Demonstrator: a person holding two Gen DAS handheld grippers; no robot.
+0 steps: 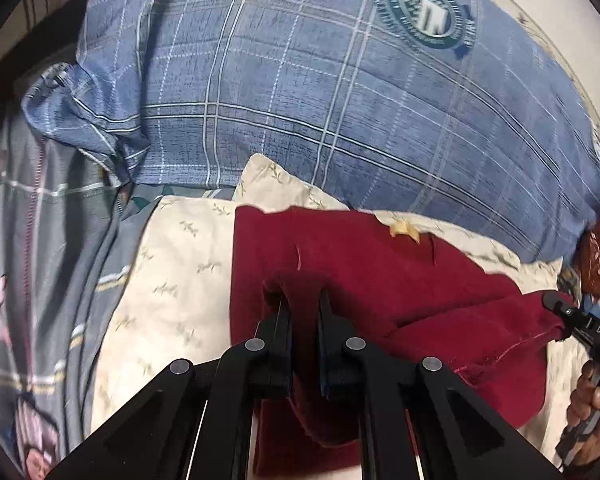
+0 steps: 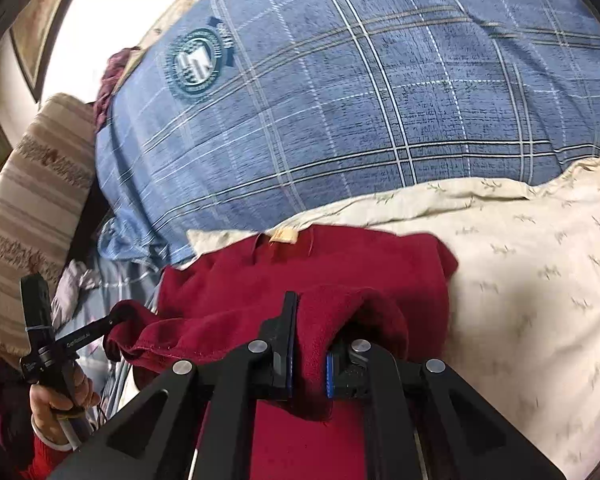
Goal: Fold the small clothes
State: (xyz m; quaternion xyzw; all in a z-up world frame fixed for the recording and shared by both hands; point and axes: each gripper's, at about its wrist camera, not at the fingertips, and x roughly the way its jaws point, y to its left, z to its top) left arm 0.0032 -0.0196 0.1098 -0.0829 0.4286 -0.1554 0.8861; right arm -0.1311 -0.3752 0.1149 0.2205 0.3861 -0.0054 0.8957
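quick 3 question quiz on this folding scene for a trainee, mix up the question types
1. True or false: the left claw is shut on the red garment.
2. The garment lies on: A) cream sheet B) bare wooden floor C) kitchen counter.
3. Fill in: behind the garment sits a blue ____ pillow.

Key: 1 true. 2 A. 3 plaid. The right claw grips the same garment too.

We look from each wrist forward and steeply down along the fingers, close over the dark red garment [image 1: 380,280] on the cream sheet [image 1: 172,280]. Both views share that garment, the blue plaid pillow [image 2: 360,100] behind it, and each shows the opposite gripper at its edge.
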